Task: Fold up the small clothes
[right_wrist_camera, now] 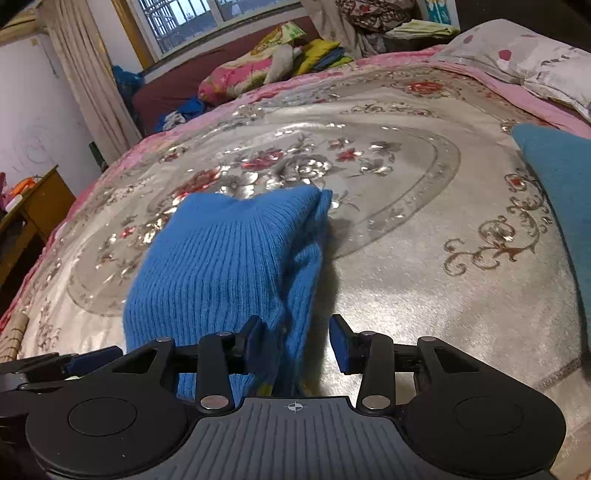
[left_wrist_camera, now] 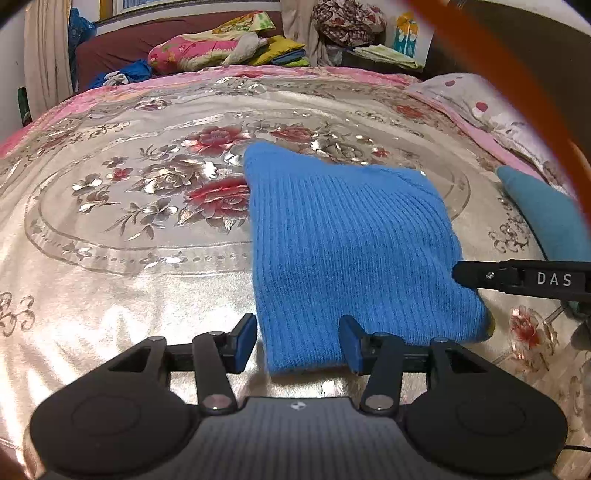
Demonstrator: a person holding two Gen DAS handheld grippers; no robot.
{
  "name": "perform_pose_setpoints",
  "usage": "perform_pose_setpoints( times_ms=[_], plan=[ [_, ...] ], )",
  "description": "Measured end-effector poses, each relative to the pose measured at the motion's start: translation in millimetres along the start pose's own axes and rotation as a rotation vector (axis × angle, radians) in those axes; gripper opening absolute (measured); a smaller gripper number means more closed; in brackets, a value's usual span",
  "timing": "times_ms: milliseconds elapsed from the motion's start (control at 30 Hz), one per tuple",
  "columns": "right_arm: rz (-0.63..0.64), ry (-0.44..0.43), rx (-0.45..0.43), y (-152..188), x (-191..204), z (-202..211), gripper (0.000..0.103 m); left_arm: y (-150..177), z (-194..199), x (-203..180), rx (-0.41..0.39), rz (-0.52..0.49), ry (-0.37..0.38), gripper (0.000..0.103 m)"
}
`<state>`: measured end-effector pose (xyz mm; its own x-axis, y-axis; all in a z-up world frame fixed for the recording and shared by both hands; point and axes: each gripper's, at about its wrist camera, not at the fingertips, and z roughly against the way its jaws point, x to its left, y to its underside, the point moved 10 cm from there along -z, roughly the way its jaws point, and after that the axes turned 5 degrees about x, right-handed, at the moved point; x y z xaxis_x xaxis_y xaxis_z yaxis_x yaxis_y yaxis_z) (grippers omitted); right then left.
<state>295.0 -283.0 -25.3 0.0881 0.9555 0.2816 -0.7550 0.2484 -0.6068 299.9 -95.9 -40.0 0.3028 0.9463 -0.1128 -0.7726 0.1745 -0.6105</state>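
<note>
A bright blue ribbed knit garment [left_wrist_camera: 354, 254] lies folded on the shiny floral satin bedspread [left_wrist_camera: 122, 206]. The left gripper [left_wrist_camera: 300, 341] is spread around its near left corner; the right gripper [right_wrist_camera: 297, 341], spread, straddles its layered right edge. Only the right view shows a barred window [right_wrist_camera: 207, 18].

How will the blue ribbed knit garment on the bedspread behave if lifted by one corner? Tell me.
The blue ribbed knit garment will probably flop and unfold, since it lies soft and doubled. Its fuzzy ribs should grip the pads rather than slip. It likely slides easily over the shiny floral bedspread.
</note>
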Motion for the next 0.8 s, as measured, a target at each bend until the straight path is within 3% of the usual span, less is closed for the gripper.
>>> perform_pose_setpoints(
  times_ms=[433, 800],
  plan=[
    [0.057, 0.074, 0.003, 26, 8, 34, 0.042, 25, 26, -9, 0.009, -0.031, -0.017, 0.057],
    [0.040, 0.041, 0.006, 55, 21, 63, 0.045, 49, 44, -24, 0.011, -0.028, -0.003, 0.062]
  ],
)
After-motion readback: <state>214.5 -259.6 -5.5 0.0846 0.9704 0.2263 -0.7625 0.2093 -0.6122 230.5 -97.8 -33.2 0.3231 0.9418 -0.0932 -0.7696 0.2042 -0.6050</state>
